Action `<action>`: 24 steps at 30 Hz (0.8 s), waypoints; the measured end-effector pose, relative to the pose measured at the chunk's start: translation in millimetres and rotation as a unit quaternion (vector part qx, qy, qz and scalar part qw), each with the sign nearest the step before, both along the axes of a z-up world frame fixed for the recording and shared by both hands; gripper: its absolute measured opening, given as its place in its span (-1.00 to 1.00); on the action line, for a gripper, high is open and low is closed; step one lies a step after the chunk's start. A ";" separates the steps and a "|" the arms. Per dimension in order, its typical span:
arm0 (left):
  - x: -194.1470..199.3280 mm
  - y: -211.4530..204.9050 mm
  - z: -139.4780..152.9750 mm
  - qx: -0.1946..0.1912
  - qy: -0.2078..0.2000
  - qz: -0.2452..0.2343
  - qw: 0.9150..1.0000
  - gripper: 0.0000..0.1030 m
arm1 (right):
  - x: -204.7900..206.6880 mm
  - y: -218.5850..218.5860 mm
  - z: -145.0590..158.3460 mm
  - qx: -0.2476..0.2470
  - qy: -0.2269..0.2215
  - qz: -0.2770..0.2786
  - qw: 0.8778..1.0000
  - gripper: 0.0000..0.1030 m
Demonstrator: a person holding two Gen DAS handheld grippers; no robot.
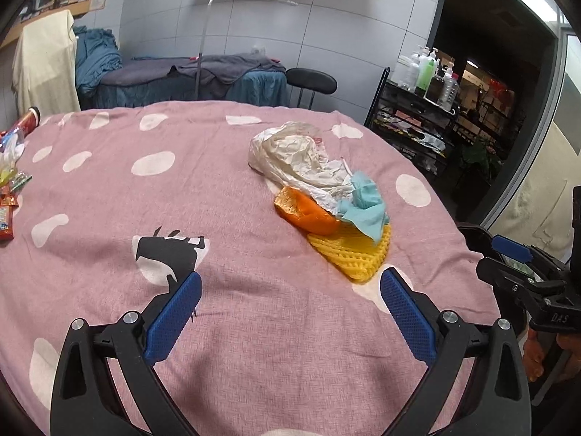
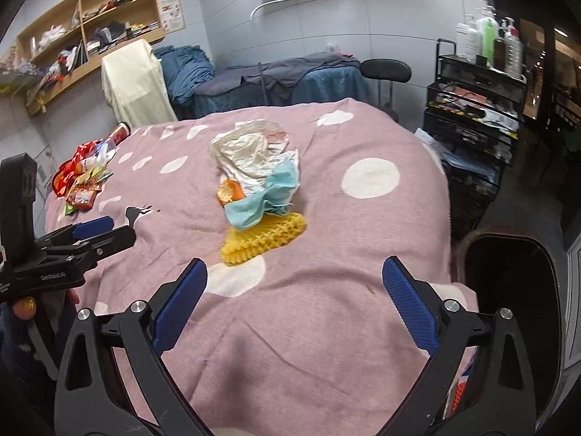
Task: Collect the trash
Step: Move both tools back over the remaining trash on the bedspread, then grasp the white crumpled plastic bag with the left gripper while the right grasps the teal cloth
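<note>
Left hand-held gripper (image 1: pixel 290 289) and right hand-held gripper (image 2: pixel 294 279) both spread wide (nothing held)

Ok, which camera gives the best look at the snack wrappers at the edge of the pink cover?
The right wrist view: the snack wrappers appear whole there, beside a red can. In the left wrist view they are cut off at the frame's left edge.

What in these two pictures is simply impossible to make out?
- Orange peel: mostly under crumpled paper in the right wrist view.
- Snack wrappers: cut off by the left wrist view's edge.
- Dark bin: inside too dark in the right wrist view.
- Bottle labels: too small.
</note>
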State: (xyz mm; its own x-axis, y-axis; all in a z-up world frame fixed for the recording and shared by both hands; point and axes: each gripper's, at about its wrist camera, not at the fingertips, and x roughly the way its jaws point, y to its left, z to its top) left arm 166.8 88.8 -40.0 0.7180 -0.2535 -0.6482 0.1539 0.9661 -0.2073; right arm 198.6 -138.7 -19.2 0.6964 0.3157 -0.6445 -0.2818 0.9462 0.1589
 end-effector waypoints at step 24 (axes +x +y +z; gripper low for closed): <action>134.5 10.8 -1.5 0.011 0.013 0.008 1.000 0.89 | 126.1 54.2 -34.0 0.031 0.106 0.047 0.993 -0.80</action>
